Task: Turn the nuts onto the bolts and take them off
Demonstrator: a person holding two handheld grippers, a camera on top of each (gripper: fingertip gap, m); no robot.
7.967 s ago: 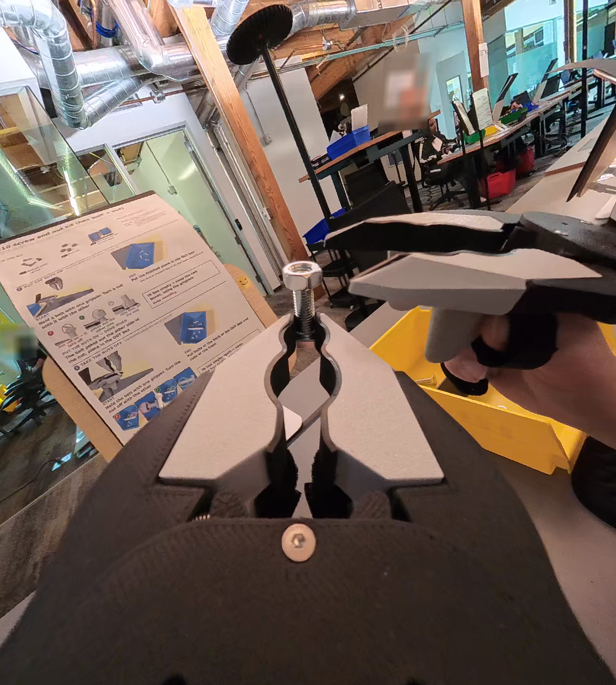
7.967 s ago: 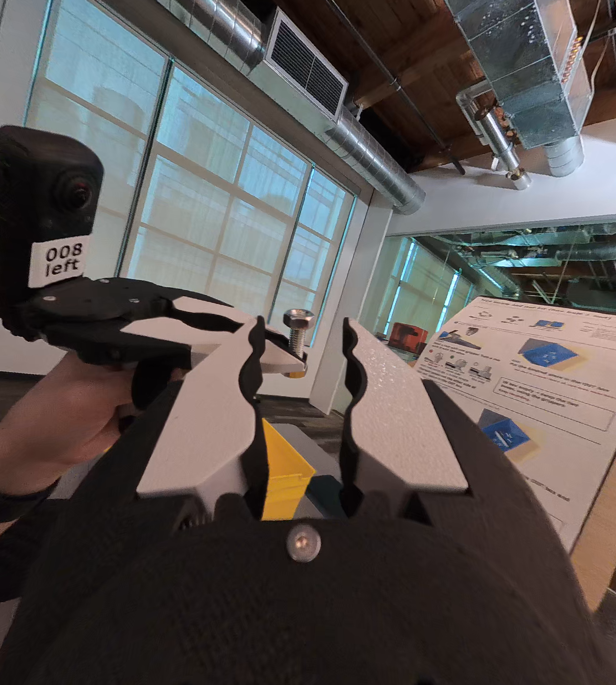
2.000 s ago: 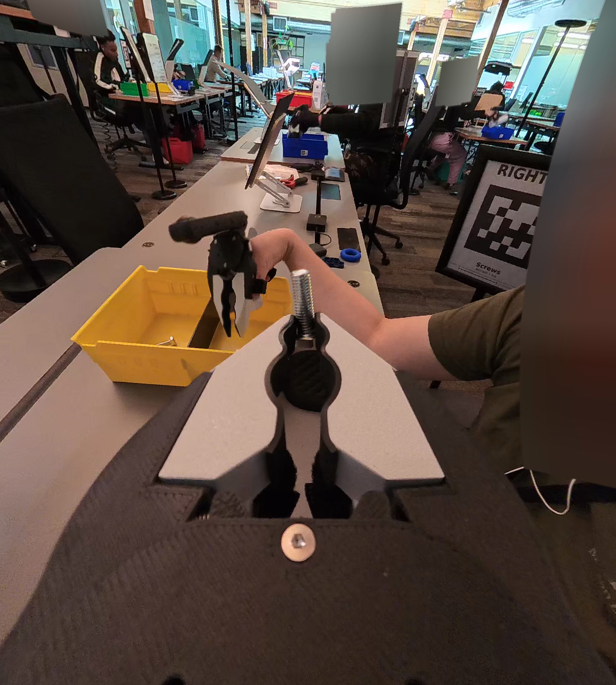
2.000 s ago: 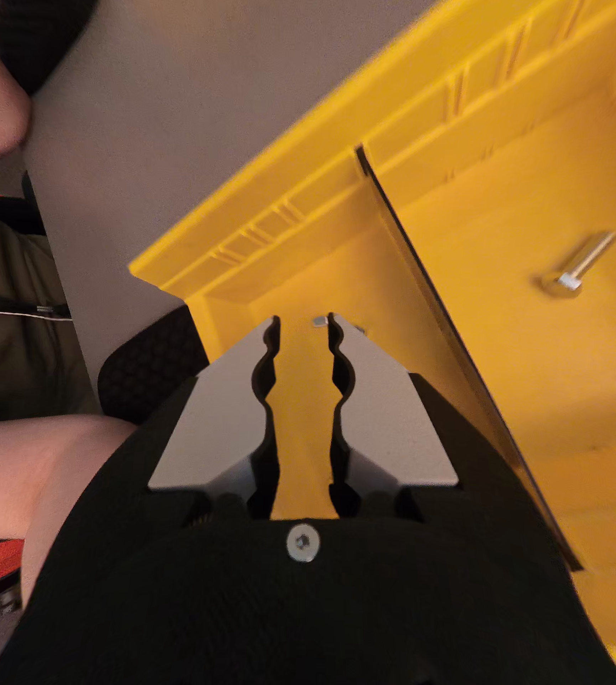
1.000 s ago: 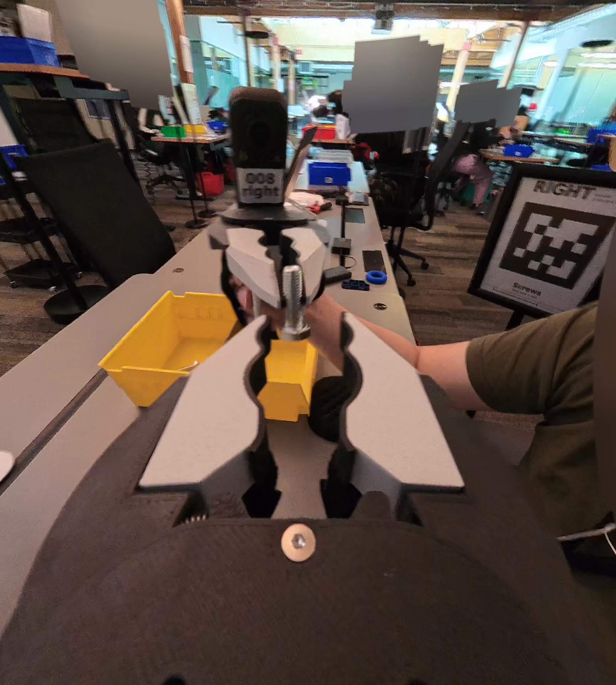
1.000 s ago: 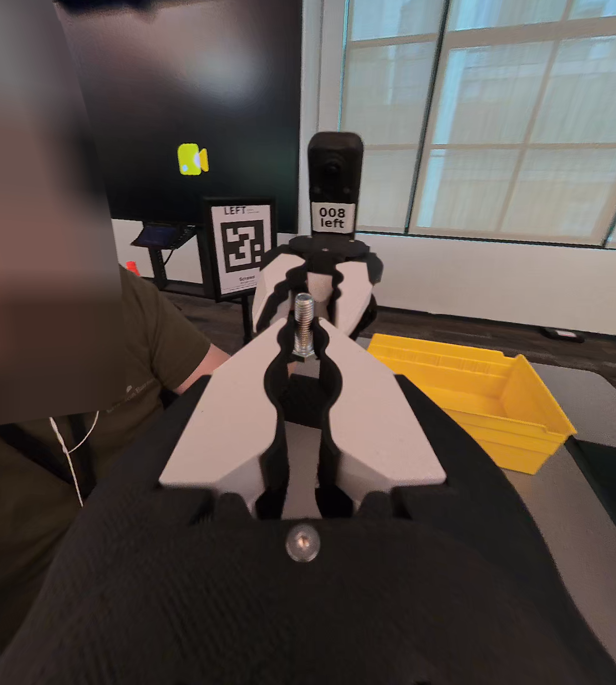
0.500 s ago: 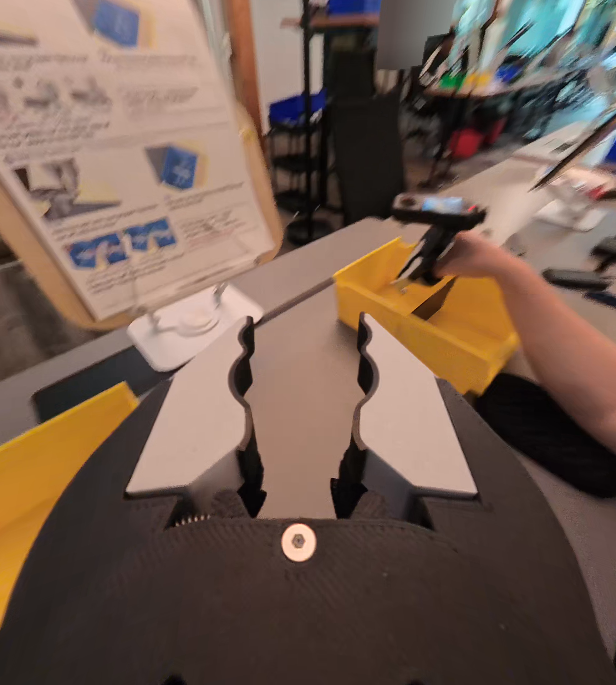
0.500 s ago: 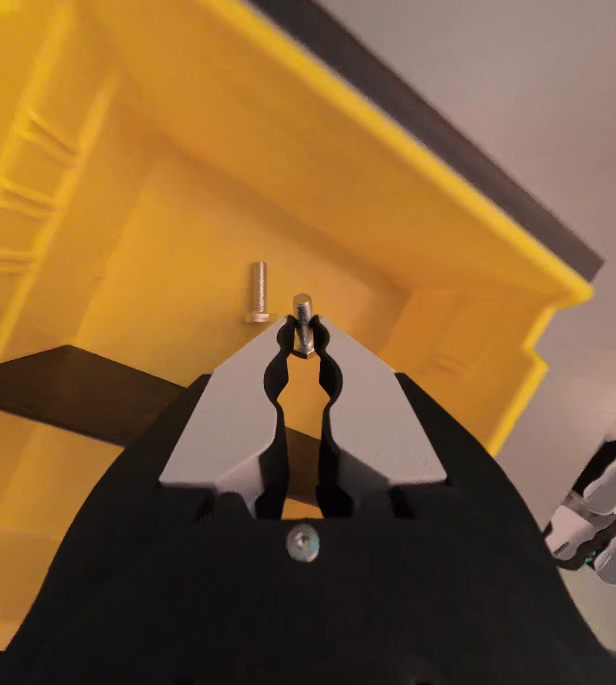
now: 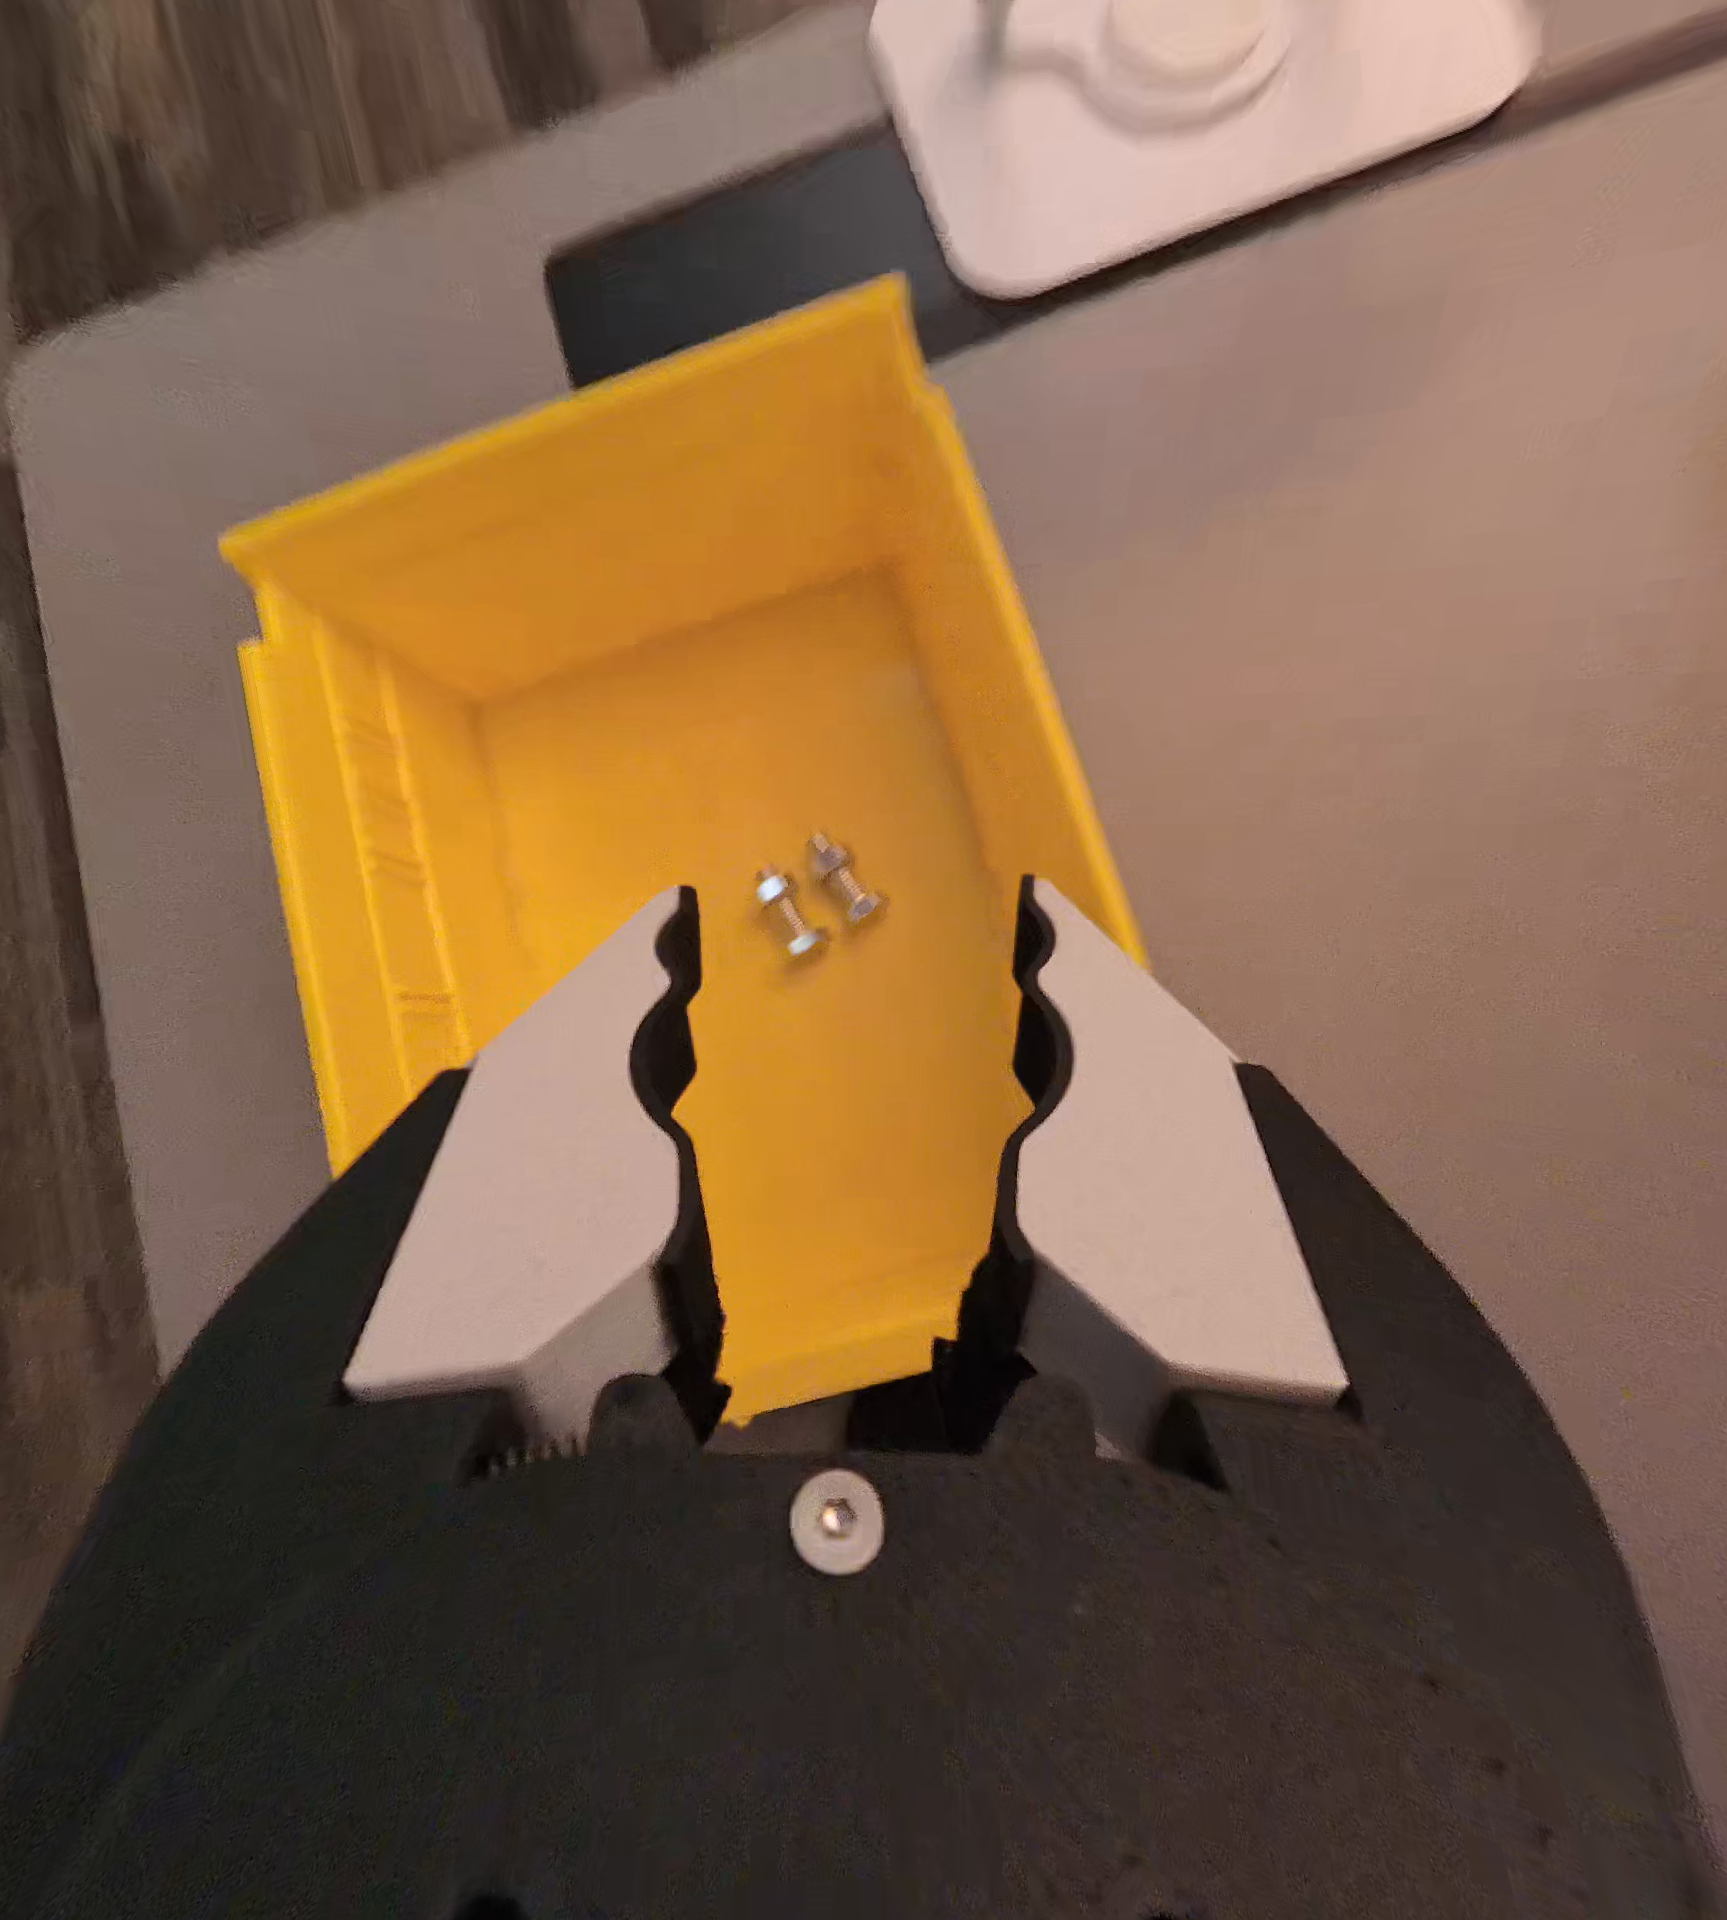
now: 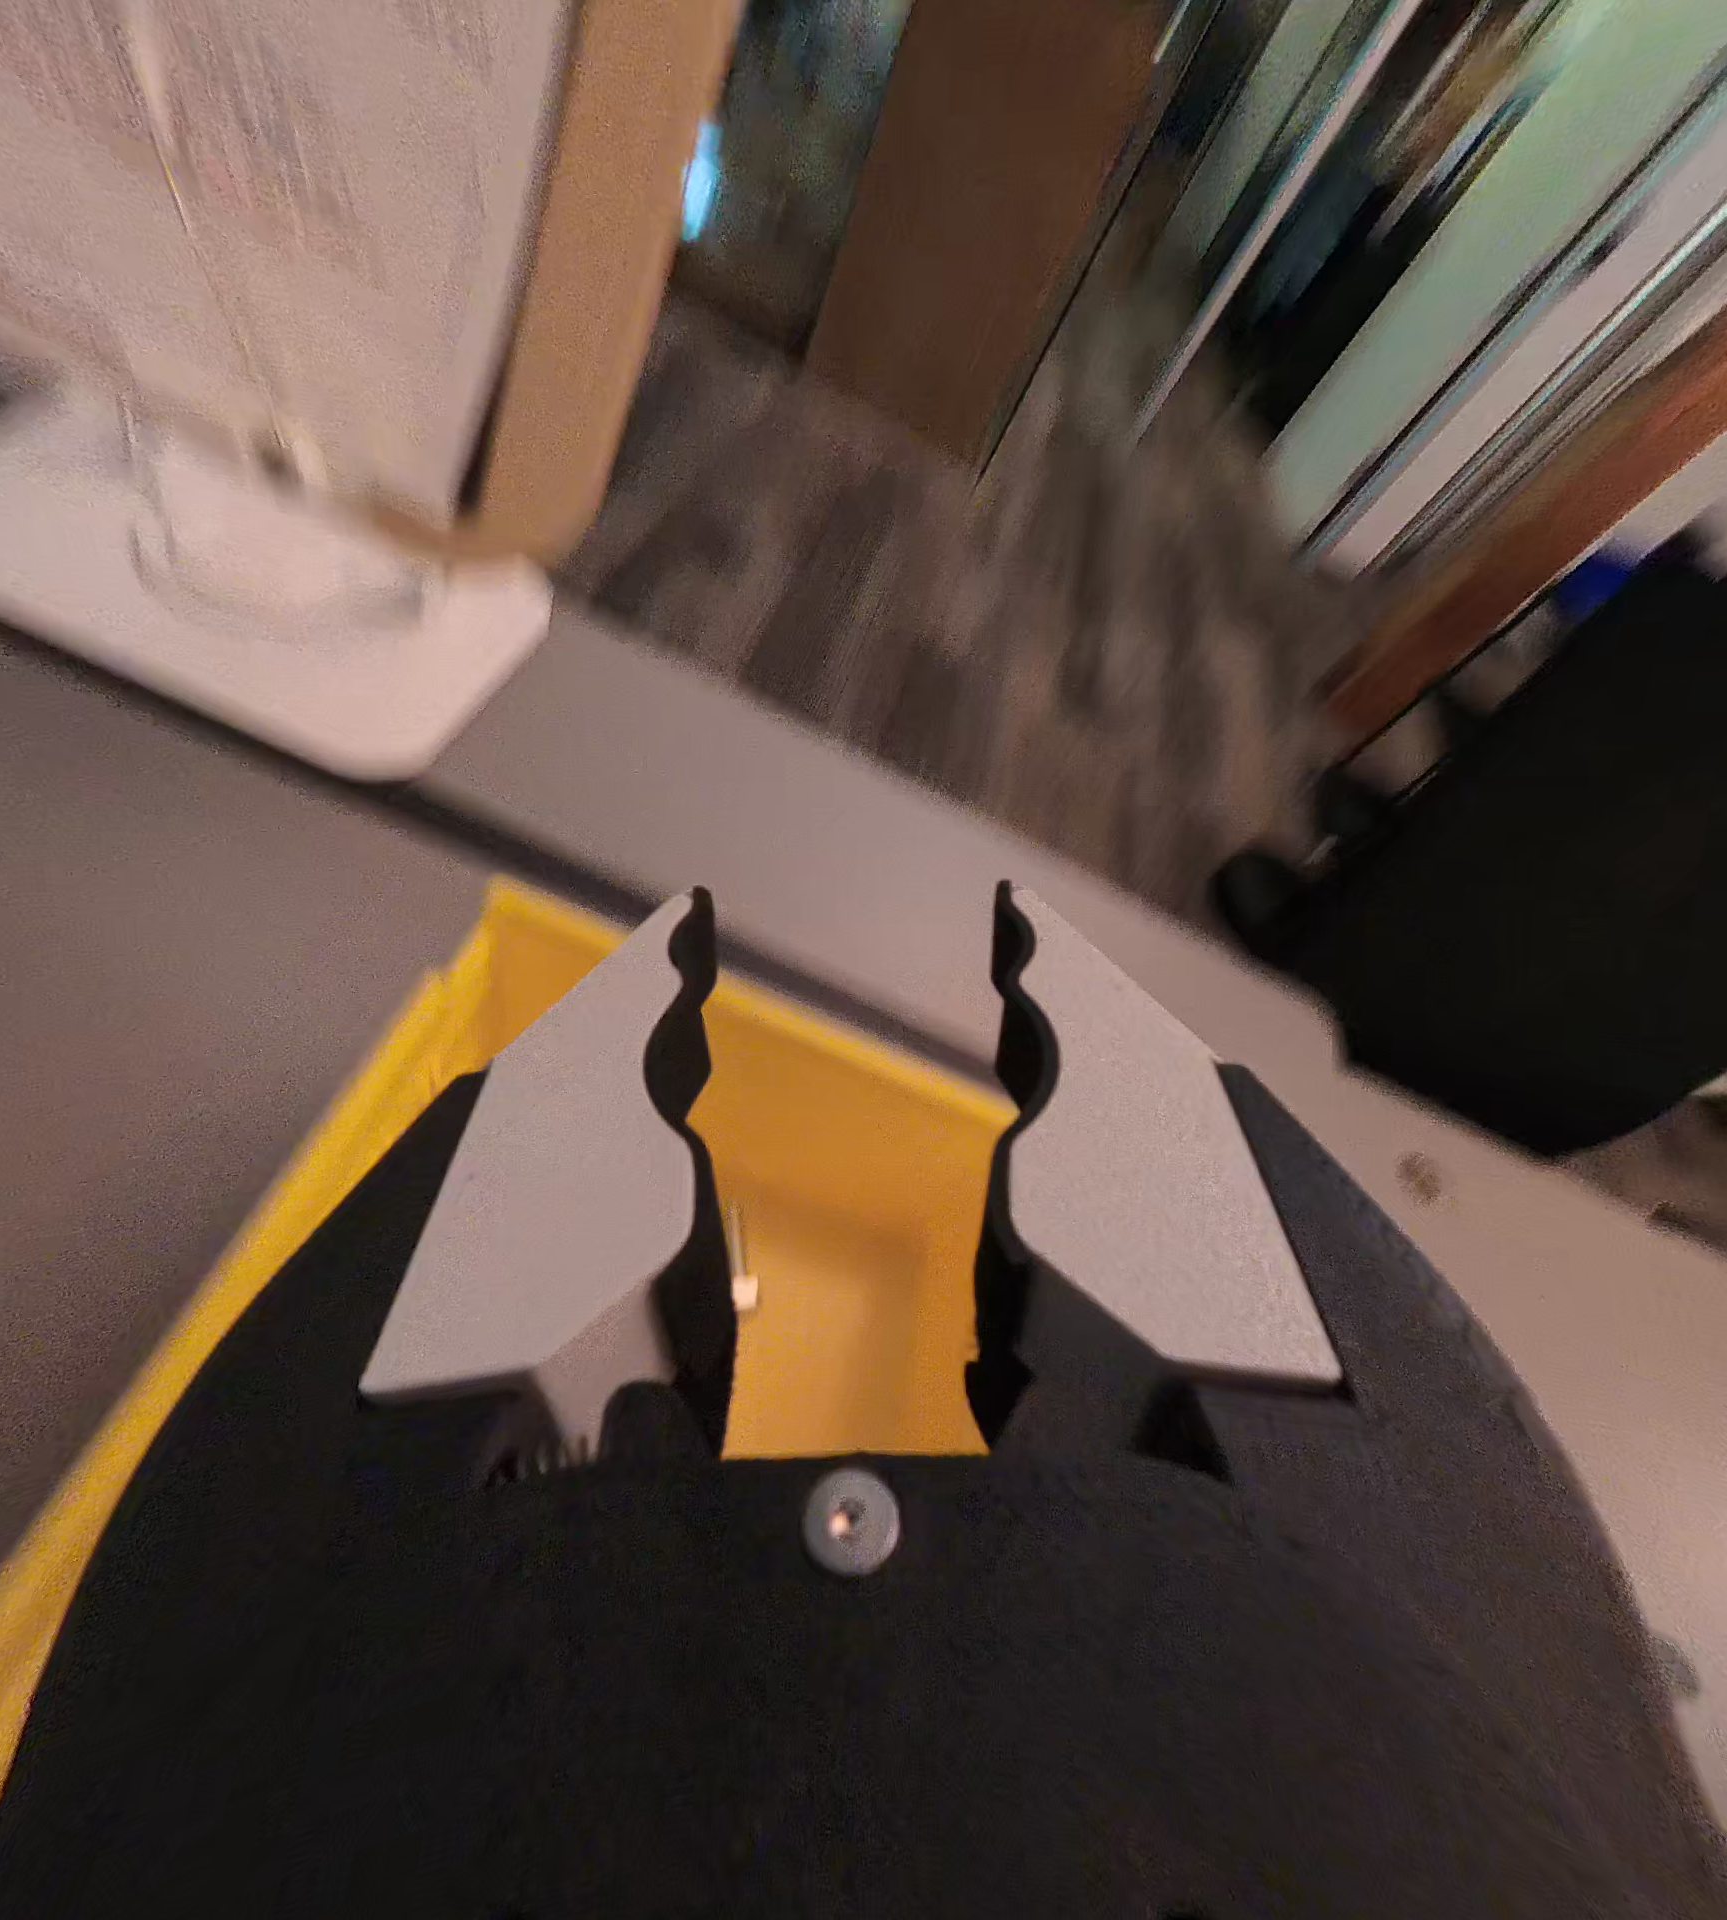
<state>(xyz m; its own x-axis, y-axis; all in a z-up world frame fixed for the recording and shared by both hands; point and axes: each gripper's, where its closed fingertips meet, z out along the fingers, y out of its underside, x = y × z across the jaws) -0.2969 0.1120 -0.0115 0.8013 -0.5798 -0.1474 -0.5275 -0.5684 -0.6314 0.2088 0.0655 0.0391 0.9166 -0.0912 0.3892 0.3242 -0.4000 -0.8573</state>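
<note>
In the left wrist view my left gripper (image 9: 854,904) is open and empty, held above a yellow bin (image 9: 630,582). Two bolts with nuts on them (image 9: 817,896) lie side by side on the bin's floor, just beyond the fingertips. In the right wrist view my right gripper (image 10: 846,902) is open and empty over another yellow bin (image 10: 838,1091). A bare bolt (image 10: 739,1262) lies on that bin's floor, partly hidden behind the left finger (image 10: 568,1164). The right view is blurred by motion.
The bins stand on a grey table (image 9: 1410,727). A white stand base (image 9: 1191,125) sits at the table's far edge and also shows in the right wrist view (image 10: 246,613). A black mat (image 9: 734,301) lies behind the left bin. Floor and a dark chair (image 10: 1607,862) lie beyond. There is about 50 cm between the tips of the two grippers.
My right gripper has opened and let go of the bolt over its bin, then tilted up. My left gripper has swung down over the other yellow bin with the two nutted bolts.
</note>
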